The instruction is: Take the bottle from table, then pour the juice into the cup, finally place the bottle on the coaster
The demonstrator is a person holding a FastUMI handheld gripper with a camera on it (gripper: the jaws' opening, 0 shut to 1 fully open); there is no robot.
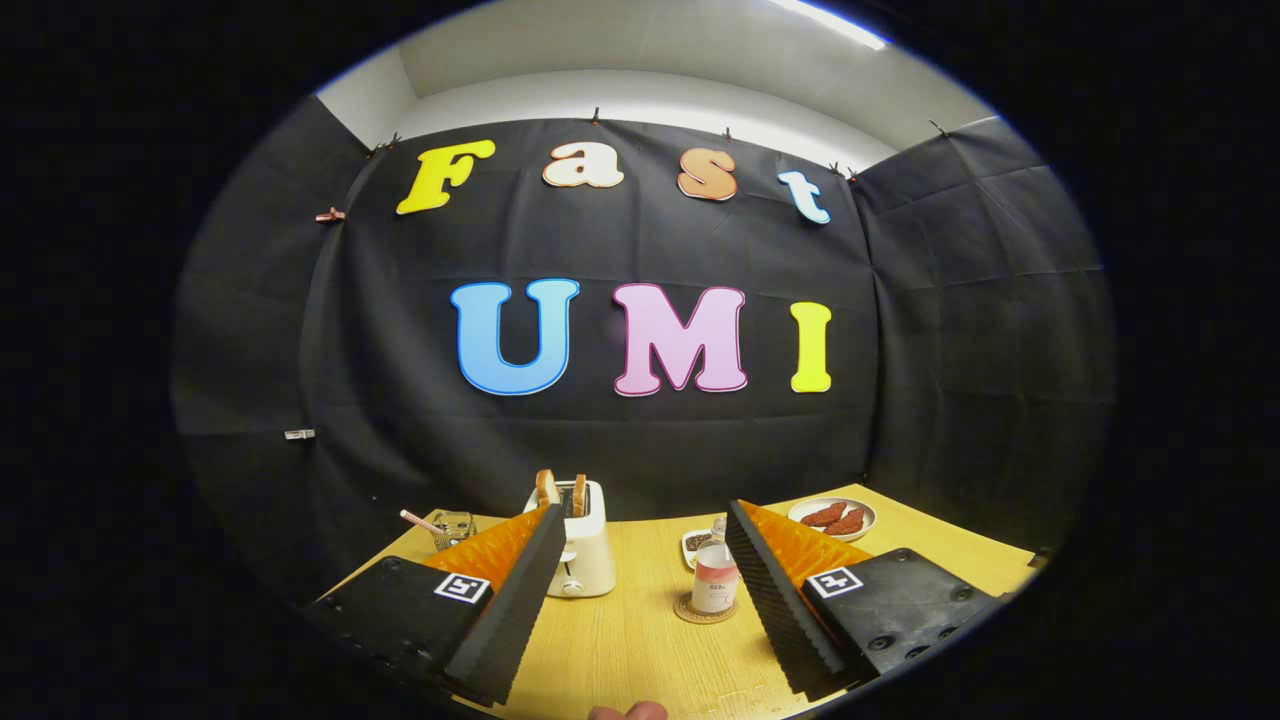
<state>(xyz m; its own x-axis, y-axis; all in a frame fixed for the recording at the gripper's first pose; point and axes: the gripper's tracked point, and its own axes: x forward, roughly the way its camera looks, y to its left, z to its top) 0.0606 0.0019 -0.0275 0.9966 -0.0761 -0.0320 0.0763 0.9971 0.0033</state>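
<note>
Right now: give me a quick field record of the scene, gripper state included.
hand-held gripper: open, fingers wide apart, holding nothing
bottle: upright on the coaster, ahead, by the right finger
cup: glass with straw, beyond the left finger
toaster: bread in slots, ahead between the fingers
plate: far side, holds food
table: wood

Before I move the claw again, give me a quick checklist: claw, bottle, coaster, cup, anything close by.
1. Claw open, nothing between its fingers: ok.
2. Bottle upright on the coaster, just ahead of the fingers: ok.
3. Gap between bottle and the right-hand finger: cannot tell.
4. Juice in the cup with the straw: cannot tell.
5. Toaster standing apart from the bottle: ok.
</note>
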